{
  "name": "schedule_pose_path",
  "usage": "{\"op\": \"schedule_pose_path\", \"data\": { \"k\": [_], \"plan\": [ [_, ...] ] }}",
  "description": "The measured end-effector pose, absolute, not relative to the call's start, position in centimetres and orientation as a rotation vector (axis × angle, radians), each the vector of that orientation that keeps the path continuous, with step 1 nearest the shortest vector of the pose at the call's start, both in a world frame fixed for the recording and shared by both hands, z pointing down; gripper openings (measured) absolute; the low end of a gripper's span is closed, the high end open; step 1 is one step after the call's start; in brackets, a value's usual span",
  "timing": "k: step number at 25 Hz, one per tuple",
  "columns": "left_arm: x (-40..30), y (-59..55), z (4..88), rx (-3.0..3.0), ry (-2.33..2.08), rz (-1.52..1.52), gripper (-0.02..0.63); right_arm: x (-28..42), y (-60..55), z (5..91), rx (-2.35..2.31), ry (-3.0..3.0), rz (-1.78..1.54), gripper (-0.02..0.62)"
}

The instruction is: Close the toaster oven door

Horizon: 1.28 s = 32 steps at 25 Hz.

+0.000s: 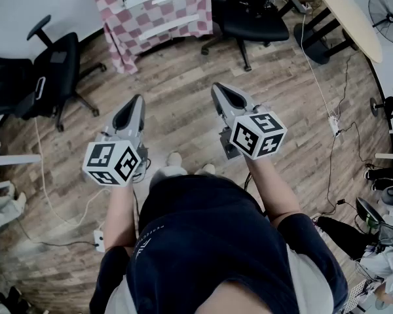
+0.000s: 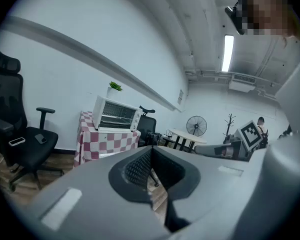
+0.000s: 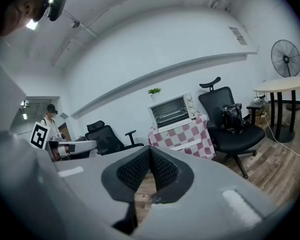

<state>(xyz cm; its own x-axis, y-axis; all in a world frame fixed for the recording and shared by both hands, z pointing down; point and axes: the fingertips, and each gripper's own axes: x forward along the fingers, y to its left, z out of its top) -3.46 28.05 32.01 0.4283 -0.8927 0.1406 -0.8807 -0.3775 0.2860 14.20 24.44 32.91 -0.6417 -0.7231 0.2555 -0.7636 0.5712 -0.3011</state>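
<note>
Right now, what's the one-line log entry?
stage: standing off | left hand-held gripper: shut, empty | right hand-held gripper: shut, empty | toaster oven: across room, untouched

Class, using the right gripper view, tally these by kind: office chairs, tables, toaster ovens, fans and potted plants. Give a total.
black office chairs: 2
tables: 2 (one checkered-cloth, one round)
toaster oven: 1
pedestal fan: 1
potted plant: 1
Total: 7

Left claw (image 2: pixel 151 151): jaws together, nothing between them.
Toaster oven (image 2: pixel 117 115): up on the checked counter (image 2: pixel 107 143), well ahead.
Office chair (image 2: pixel 20 139): left of that counter.
</note>
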Motion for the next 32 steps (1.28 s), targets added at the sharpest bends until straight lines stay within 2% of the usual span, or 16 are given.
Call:
{"op": "schedule_pose_path", "data": {
  "k": [19, 32],
  "plan": [
    [-7.8, 25.8, 34.6, 2.425, -1.467, 0.049, 0.031, 10.4, 21.9, 34.9, 1.355, -2.640, 0.665, 0.003],
    [-8.5, 22.3, 36.8, 2.445, -1.428, 0.131, 0.095, 9.4, 19.6, 36.7, 1.364, -2.569, 0.738, 0.003]
  ]
}}
